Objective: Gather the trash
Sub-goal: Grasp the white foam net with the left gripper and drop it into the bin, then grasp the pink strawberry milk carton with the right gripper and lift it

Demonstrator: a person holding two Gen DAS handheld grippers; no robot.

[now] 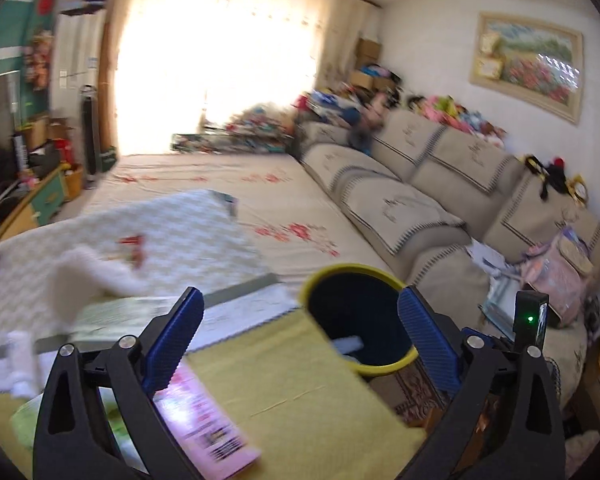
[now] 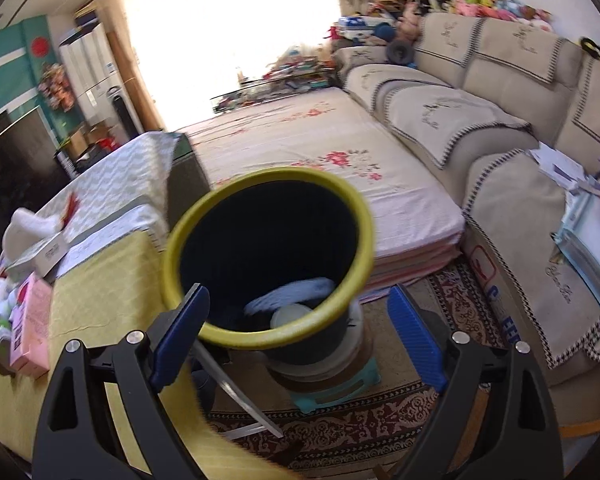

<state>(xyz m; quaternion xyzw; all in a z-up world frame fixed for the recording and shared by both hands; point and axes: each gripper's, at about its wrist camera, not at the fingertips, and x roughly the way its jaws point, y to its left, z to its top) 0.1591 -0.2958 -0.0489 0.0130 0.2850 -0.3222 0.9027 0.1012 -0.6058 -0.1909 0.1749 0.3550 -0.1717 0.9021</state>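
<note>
A dark trash bin with a yellow rim [image 1: 340,270] [image 2: 268,178] stands beside the table, holding a crumpled white-blue piece [image 2: 296,292] and a round white lid [image 2: 290,316]. My left gripper [image 1: 300,304] hangs open over the table's yellow cloth [image 1: 300,380], nothing between its blue pads, the bin just beyond its right finger. A pink box [image 1: 204,420] [image 2: 32,320] lies under its left finger. My right gripper [image 2: 298,296] is open too, pointing down at the bin's near rim. A crumpled white tissue [image 1: 96,276] [image 2: 28,224] and a red wrapper [image 1: 134,246] lie farther back on the table.
The bin rests on a teal stool [image 2: 340,388] over a patterned rug [image 2: 340,420]. A floral-sheeted mattress [image 1: 260,184] lies behind it, and a beige sofa [image 1: 420,200] runs along the right with papers and bags on it. A white carton [image 2: 50,254] sits on the table.
</note>
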